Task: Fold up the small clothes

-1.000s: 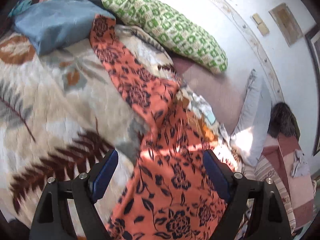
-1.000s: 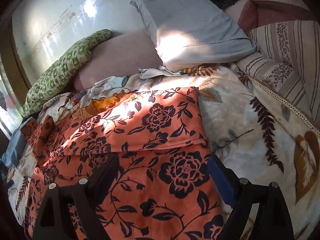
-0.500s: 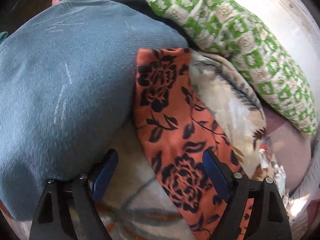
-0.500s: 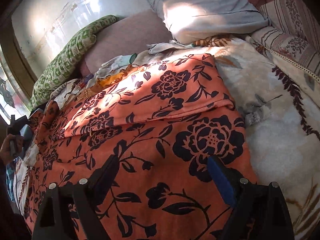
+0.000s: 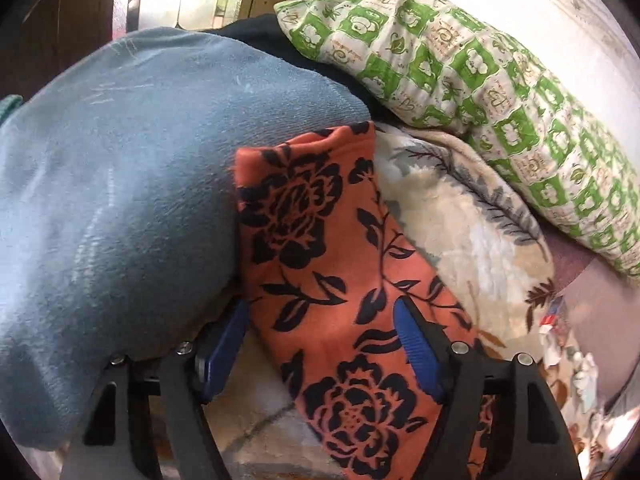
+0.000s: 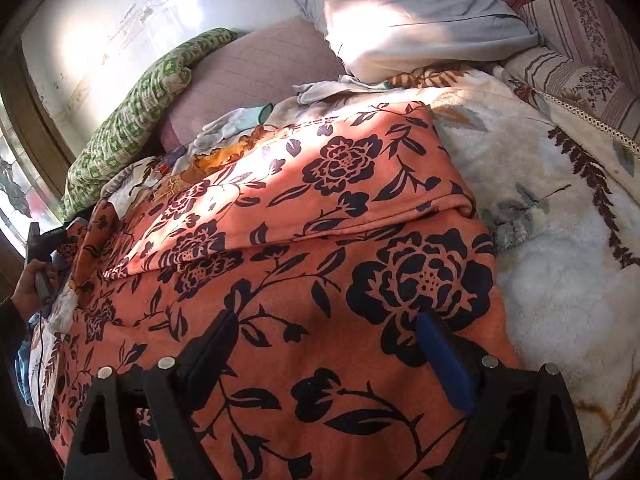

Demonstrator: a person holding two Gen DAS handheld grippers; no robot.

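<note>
1. Between the spread jaws of the left gripper lies the narrow end of the orange floral garment, low over the bed's leaf-print blanket; nothing is pinched.
2. Just left of those jaws bulges a blue cushion; beyond them to the right lies a green checked pillow.
3. Ahead of the right gripper, jaws spread, the garment's broad folded part lies flat.
4. Far left of those jaws, the person's left hand grips its handle.
</note>
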